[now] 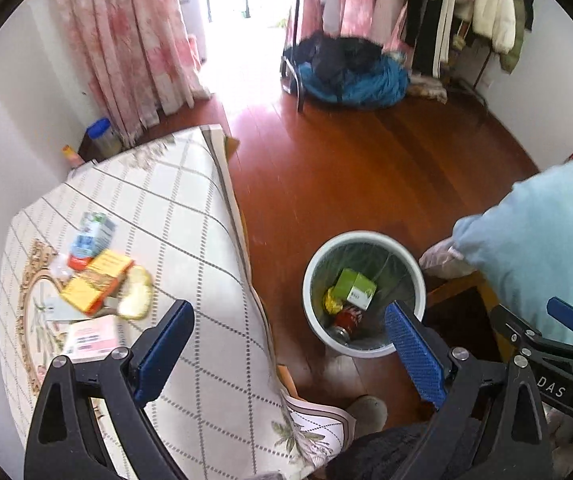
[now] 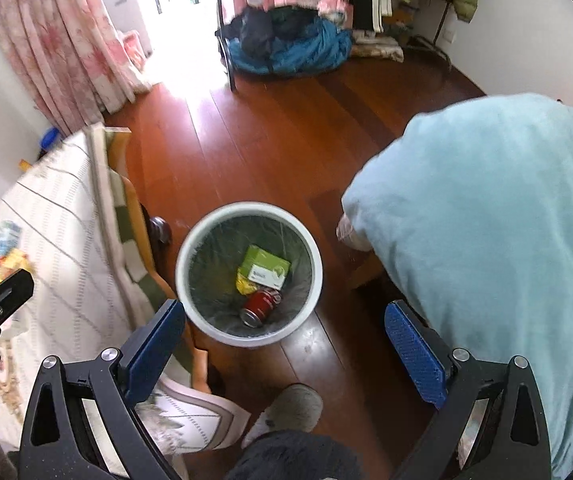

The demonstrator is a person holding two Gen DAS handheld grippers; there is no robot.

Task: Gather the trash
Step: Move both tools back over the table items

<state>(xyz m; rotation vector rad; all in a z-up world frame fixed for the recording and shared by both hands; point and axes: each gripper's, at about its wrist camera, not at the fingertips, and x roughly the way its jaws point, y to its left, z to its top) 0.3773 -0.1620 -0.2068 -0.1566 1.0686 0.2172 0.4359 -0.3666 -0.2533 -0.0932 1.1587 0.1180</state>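
- Left view: left gripper (image 1: 290, 342) spread, empty, above the bench (image 1: 190, 216) with boxes (image 1: 96, 282) (blurred).
- Right view: right gripper (image 2: 285, 342) spread, empty, above the bin (image 2: 190, 304); can (image 2: 260, 307) clearer here.

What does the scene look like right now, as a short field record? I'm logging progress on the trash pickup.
bin: white trash bin on the wood floor beside the table, dark liner
in bin: green box, yellow wrapper, red can
left on table: yellow box, blue-white carton, pink packet, other blurred bits
left gripper: open, empty, over the table edge
right gripper: open, empty, above the bin
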